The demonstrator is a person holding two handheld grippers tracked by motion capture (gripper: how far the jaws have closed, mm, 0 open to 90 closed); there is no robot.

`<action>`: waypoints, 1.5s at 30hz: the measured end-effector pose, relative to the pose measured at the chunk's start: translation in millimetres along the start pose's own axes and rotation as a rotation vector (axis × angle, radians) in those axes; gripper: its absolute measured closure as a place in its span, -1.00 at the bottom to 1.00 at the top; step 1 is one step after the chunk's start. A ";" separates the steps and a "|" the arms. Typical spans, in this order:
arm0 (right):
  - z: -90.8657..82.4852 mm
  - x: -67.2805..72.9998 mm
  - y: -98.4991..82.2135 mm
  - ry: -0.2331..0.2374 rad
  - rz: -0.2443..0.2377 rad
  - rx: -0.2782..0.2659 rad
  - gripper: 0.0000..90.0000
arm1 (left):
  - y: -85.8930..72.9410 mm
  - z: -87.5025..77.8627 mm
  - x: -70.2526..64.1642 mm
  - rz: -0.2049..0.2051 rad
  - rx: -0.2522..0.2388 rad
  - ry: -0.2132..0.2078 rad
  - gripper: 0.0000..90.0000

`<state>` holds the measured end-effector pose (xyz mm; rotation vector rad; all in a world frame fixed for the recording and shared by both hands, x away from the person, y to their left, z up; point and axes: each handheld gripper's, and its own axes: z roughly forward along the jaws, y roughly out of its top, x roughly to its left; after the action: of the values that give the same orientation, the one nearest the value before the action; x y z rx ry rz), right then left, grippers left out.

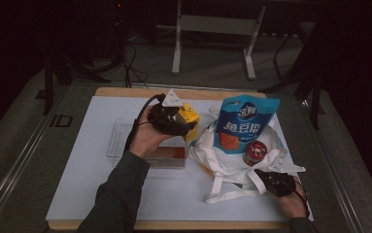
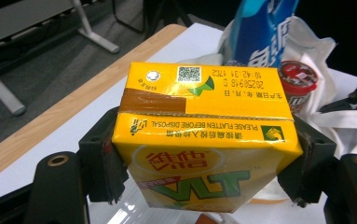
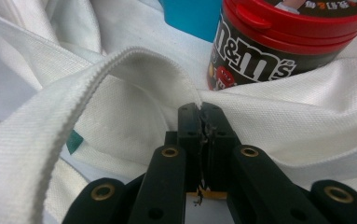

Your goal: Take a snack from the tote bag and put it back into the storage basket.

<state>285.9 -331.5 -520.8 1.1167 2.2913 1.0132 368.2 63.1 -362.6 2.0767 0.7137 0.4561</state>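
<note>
Over the bench: the left tool [image 1: 186, 121] holds a yellow drink box [image 2: 204, 135] up in the air, above a clear tray [image 1: 118, 141] and just left of a white cloth bag [image 1: 232, 167].
Left tool: its 2 jaws press on the 2 short sides of the drink box, so it is pinching the box.
Right tool: the right tool [image 3: 203, 122] has its jaws pressed together on the edge of the cloth bag, near the front of the bench [image 1: 76, 160].
How the box will handle: it looks like thin card with drink inside, so I think it is a bit heavy and can dent if squeezed hard. The flat sides are the best place to hold.
How the bag will handle: it is soft and floppy. I think the hem or the strap [image 3: 64, 107] is the best place to grab.
Words on the box: "VLT" in green, "PLEASE FLATTEN BEFORE DISPOSAL", a square code, and a date that seems to read 20250918.
Words on the jar: a small jar with a red lid [image 3: 278, 42] sits in the bag and says "m&m's".
Blue pouch: a blue pouch [image 1: 244, 124] stands in the bag with big white Chinese words I cannot read well.
</note>
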 end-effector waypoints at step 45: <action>-0.1 0.6 -0.2 -0.002 0.006 0.000 0.94 | -64.6 -31.5 49.0 -0.195 0.013 0.234 -0.37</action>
<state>285.4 -331.2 -520.9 1.1248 2.2877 1.0133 367.8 143.4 -395.9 1.9606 1.0488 0.5900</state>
